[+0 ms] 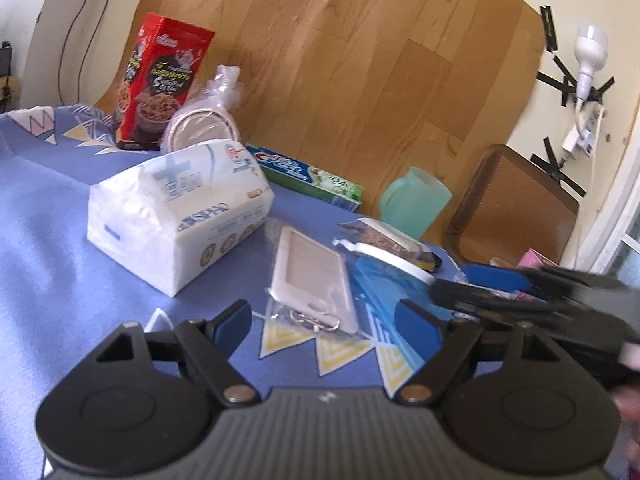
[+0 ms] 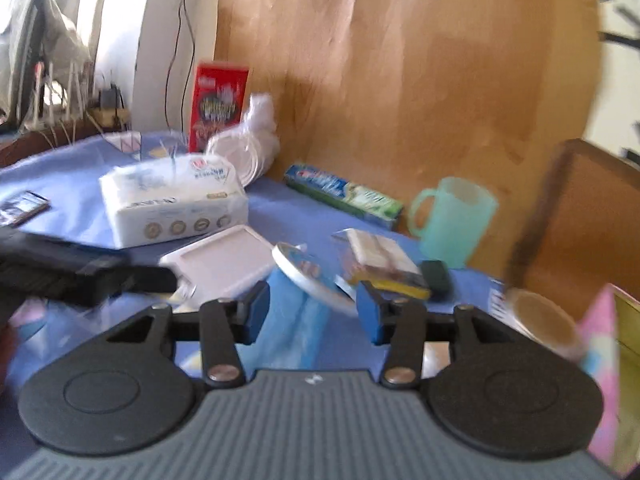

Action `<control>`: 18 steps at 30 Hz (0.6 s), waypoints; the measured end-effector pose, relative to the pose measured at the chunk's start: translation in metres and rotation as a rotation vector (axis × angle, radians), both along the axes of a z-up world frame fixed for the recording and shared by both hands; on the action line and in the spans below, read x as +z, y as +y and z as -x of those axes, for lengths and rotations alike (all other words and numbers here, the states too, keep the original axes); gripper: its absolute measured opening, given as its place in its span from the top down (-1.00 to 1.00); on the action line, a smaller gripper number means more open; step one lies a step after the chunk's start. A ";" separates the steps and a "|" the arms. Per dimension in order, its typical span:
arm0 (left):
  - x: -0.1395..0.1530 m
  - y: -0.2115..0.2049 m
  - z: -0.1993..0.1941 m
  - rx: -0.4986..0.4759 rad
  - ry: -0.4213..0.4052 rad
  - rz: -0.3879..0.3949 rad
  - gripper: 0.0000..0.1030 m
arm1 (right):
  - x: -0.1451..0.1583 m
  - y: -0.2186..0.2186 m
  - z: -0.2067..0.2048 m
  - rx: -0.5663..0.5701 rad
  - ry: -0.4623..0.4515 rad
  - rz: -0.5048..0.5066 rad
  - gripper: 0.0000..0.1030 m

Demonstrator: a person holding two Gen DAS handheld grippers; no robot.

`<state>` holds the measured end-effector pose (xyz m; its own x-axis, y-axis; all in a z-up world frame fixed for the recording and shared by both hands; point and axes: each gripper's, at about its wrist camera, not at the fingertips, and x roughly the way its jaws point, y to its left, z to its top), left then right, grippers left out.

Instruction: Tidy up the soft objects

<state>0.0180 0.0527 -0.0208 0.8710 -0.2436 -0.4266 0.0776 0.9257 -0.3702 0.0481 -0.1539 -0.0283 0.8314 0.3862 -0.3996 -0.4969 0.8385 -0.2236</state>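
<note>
One tissue pack [image 1: 180,216], one toothpaste box [image 1: 308,174], one mug [image 2: 454,220] (pale green), one cereal box [image 1: 160,84].

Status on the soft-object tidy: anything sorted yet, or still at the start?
Early. Done: nothing looks grouped; the tissue pack, toothpaste box and bagged card holder lie scattered on the blue cloth. In hand: nothing. The left gripper is open over the card holder, and the right gripper is open around a blue pouch with a white disc. Left: essentially all sorting.

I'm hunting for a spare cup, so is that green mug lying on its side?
No, the green mug stands upright on the blue cloth, open mouth up, handle toward the toothpaste box.
</note>
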 end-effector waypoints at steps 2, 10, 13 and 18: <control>0.000 0.000 -0.001 0.004 0.006 -0.006 -0.58 | -0.005 0.015 -0.024 -0.005 0.018 0.043 0.18; 0.001 -0.001 -0.002 -0.033 -0.008 -0.019 -0.62 | 0.021 -0.038 -0.001 -0.114 -0.013 -0.109 0.82; 0.002 -0.003 0.002 -0.073 -0.016 -0.014 -0.63 | 0.012 -0.061 0.055 -0.045 -0.039 -0.085 0.82; 0.002 -0.011 0.010 -0.212 0.021 0.059 -0.64 | -0.021 -0.082 0.132 0.095 0.001 0.008 0.77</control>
<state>0.0078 0.0414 -0.0191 0.7885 -0.4459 -0.4236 0.2602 0.8659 -0.4271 -0.0843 -0.2358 -0.0491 0.7909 0.4599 -0.4036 -0.5741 0.7861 -0.2293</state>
